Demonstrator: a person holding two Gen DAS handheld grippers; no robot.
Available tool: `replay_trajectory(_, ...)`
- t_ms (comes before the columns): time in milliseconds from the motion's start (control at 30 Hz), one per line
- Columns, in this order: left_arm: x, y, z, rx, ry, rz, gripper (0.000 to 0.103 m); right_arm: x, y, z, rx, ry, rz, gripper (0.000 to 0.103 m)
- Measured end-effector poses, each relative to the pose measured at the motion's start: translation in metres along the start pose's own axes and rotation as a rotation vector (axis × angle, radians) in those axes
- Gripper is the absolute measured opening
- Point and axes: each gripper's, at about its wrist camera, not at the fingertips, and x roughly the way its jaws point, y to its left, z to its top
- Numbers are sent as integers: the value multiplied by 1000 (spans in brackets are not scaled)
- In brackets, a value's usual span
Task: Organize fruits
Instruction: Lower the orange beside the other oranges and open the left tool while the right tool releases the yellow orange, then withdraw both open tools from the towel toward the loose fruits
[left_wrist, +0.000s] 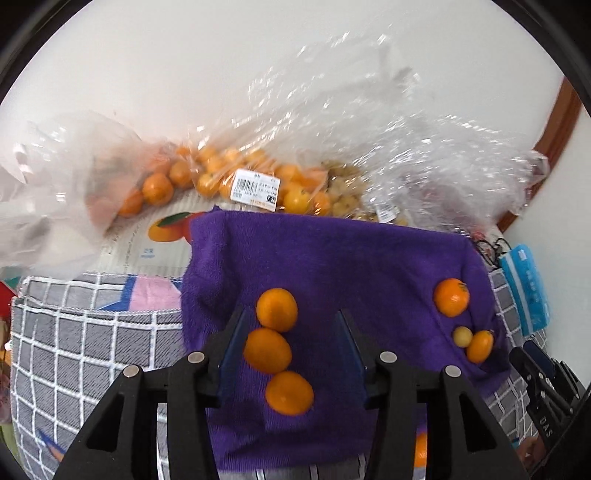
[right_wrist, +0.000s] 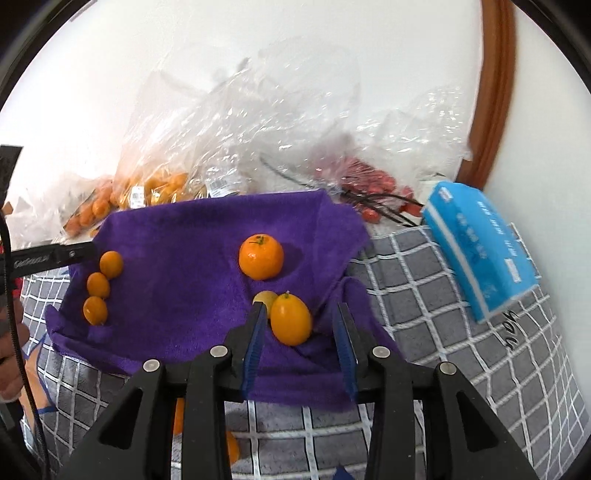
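Small orange kumquats (left_wrist: 266, 350) are lying in a row of three on the near left part of the fuzzy purple towel (left_wrist: 332, 258), with the left gripper (left_wrist: 291, 326) hovering over them, its jaws spread wide and nothing held. On the towel's right side a round orange tangerine with a green stem (right_wrist: 261, 256) is sitting apart from an oval kumquat (right_wrist: 291, 319) touching a small yellow fruit (right_wrist: 266, 297), and the right gripper (right_wrist: 300, 315) is reaching around that oval kumquat, spread and not touching it. Clear plastic bags of fruit (left_wrist: 236, 177) are lying at the far edge.
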Motion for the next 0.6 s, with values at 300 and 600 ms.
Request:
replay_trajectory(300, -55, -7, -32, 17, -83, -22, 46, -42, -11, -17, 69, -25, 77, 43)
replay_trajectory(600, -87, -6, -69, 10, -125, -27, 46, -71, -2, -40, 24, -33, 97, 43)
